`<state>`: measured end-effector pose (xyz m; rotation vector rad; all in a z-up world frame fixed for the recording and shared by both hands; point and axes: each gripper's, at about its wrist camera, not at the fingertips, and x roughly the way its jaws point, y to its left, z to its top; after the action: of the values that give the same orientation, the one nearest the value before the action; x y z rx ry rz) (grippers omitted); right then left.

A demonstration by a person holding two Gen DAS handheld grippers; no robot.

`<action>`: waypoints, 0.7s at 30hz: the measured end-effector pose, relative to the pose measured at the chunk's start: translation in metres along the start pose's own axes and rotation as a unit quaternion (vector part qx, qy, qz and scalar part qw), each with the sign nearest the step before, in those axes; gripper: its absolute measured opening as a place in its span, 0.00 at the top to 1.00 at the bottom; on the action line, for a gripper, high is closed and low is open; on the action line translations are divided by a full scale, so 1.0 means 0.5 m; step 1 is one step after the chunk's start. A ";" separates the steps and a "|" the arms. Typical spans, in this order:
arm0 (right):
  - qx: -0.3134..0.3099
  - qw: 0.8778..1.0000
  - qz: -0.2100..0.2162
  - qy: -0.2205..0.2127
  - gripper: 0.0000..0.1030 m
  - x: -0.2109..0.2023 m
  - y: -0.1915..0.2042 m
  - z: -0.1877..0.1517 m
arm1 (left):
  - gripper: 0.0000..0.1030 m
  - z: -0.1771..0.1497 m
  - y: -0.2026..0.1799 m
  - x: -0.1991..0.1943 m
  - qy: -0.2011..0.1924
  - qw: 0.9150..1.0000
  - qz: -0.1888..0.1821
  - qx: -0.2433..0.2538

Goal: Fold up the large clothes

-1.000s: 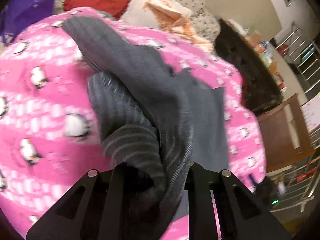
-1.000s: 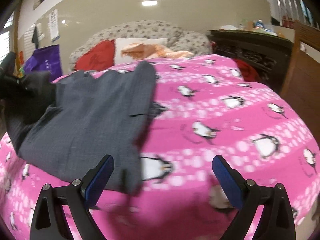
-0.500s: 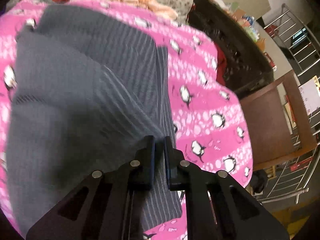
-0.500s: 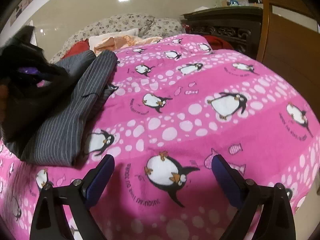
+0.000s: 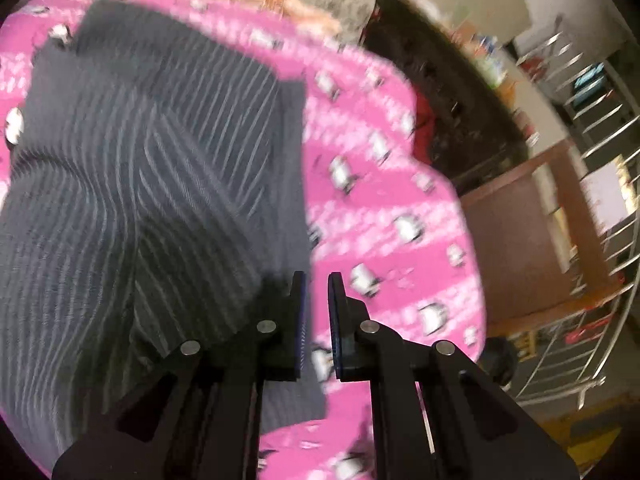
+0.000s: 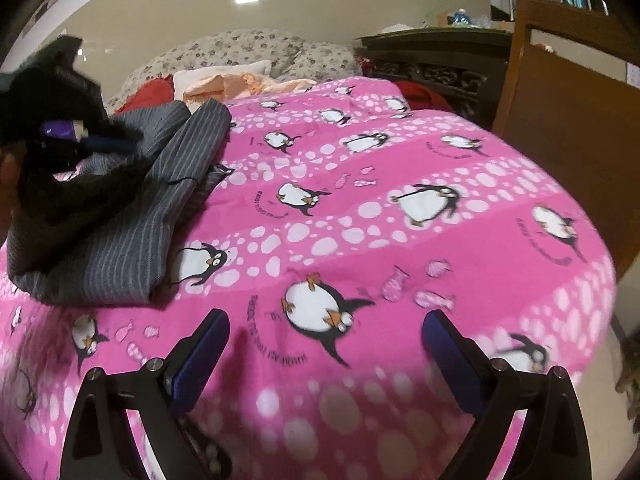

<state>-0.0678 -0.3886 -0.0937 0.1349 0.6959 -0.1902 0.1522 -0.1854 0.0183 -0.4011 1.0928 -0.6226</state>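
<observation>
A grey pinstriped garment [image 5: 132, 184] lies folded in layers on the pink penguin blanket [image 5: 384, 208]. My left gripper [image 5: 317, 284] hovers over the garment's right edge, its jaws a narrow gap apart with nothing between them. In the right wrist view the garment [image 6: 120, 216] sits at the left with the left gripper [image 6: 60, 120] above it. My right gripper [image 6: 324, 336] is wide open and empty over the bare blanket [image 6: 400, 240], well right of the garment.
Pillows and an orange cloth [image 6: 240, 84] lie at the bed's far end. A dark carved cabinet [image 6: 436, 60] and a wooden board [image 6: 572, 128] stand to the right. Metal racks [image 5: 592, 92] stand beyond the bed.
My left gripper carried the garment's fold over, let go of it and parted slightly. My right gripper has shifted right, away from the garment.
</observation>
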 end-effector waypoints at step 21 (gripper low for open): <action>0.087 0.936 0.334 0.065 0.10 0.125 0.234 0.224 | 0.65 -0.215 0.233 -0.186 -0.139 0.969 0.197 0.046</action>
<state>0.0744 -0.3035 -0.0420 0.5483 0.7277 0.4162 0.0562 -0.0362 -0.0301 -0.1741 0.8398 -0.2520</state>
